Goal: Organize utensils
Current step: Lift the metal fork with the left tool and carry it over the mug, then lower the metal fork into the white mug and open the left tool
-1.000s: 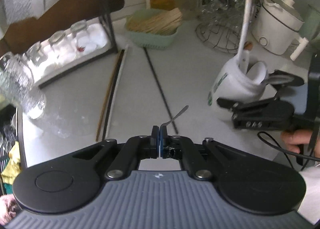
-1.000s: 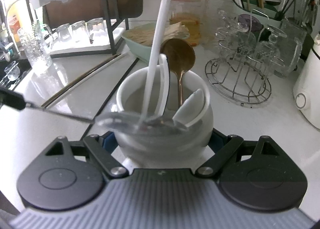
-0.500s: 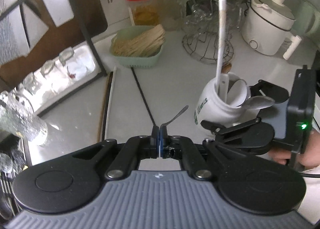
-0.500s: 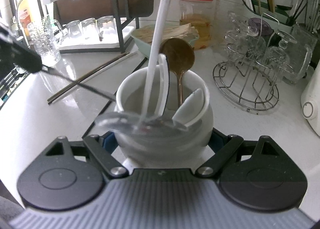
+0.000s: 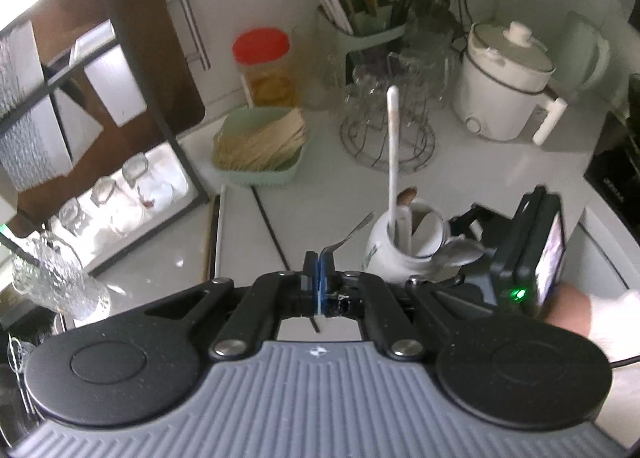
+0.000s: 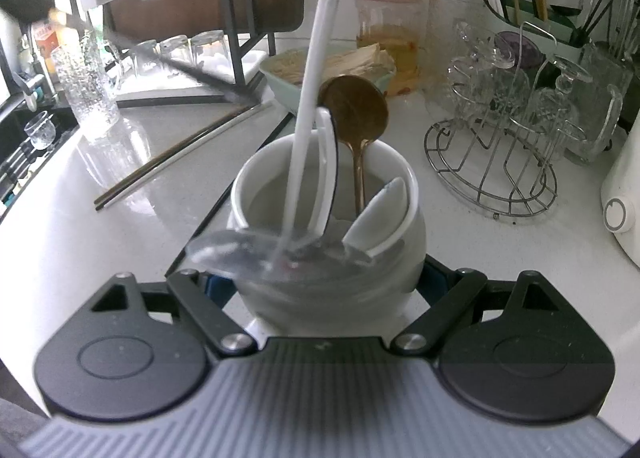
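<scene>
My left gripper [image 5: 319, 258] is shut on a thin metal utensil [image 5: 349, 234] and holds it above the counter, just left of the white jar [image 5: 394, 254]. My right gripper [image 6: 328, 282] is shut around the white jar [image 6: 380, 258]. The jar holds a long white handle [image 6: 320, 41], a brown spoon [image 6: 356, 109], white ceramic spoons [image 6: 380, 213] and a metal spoon [image 6: 240, 250] lying across its rim. The left gripper's utensil shows blurred at upper left in the right wrist view [image 6: 192, 73].
Several chopsticks [image 5: 216, 234] and a black stick [image 5: 268, 225] lie on the counter. A green basket of sticks [image 5: 260, 149], a red-lidded jar [image 5: 266, 65], a wire glass rack [image 5: 388, 137], a white cooker [image 5: 508, 85], a tray of glasses [image 5: 120, 197] and a glass pitcher [image 5: 52, 278] stand around.
My left gripper has risen and moved toward the jar with the metal utensil in it. My right gripper has kept hold of the jar.
</scene>
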A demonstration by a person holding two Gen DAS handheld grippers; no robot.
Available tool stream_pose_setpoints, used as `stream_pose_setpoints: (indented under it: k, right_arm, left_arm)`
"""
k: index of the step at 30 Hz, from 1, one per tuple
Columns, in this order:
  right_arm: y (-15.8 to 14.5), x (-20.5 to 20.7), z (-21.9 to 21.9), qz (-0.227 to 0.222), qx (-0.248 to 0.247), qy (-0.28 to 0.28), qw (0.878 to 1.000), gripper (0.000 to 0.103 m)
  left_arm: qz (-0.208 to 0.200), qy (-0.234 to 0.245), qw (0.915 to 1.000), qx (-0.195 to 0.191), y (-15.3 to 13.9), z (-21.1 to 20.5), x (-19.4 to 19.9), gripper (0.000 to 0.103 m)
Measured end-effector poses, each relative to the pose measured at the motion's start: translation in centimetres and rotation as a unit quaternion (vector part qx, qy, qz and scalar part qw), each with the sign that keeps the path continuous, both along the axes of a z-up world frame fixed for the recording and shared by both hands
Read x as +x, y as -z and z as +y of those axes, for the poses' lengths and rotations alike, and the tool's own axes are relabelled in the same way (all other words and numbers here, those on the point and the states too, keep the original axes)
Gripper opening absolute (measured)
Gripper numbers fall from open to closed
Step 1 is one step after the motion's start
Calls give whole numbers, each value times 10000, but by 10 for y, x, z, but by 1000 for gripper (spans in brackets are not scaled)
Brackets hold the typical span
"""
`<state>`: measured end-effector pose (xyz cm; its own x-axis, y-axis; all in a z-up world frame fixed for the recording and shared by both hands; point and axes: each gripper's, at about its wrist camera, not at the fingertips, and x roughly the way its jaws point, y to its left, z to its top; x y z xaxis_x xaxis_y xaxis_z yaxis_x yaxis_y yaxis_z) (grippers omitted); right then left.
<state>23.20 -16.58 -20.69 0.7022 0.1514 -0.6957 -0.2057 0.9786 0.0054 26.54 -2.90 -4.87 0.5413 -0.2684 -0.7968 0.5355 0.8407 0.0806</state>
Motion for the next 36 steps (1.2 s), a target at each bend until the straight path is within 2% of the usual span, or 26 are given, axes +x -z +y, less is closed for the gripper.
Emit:
stream_pose_setpoints:
  k: [7, 12, 25, 29, 36]
  right_arm:
    - [1, -1, -1, -23, 3, -91, 10000, 91]
    - [1, -2, -2, -35, 3, -137, 9999, 91]
    - [2, -4, -3, -97, 19, -204, 9997, 91]
    - [3, -5, -4, -126, 17, -235, 9996, 91]
    - [3, -6, -5, -152, 38, -285, 9995, 91]
  left_arm:
    - [-270, 297, 9991, 134, -27, -12, -5, 1]
    - [-212, 502, 9983, 193, -32, -21, -10, 1]
    - [295, 1224, 9863, 1069, -4, -55, -6, 1]
    - [320, 1519, 9780, 1395, 5, -70, -5, 1]
    - [227, 2321, 9451, 2289, 21, -98, -5, 1]
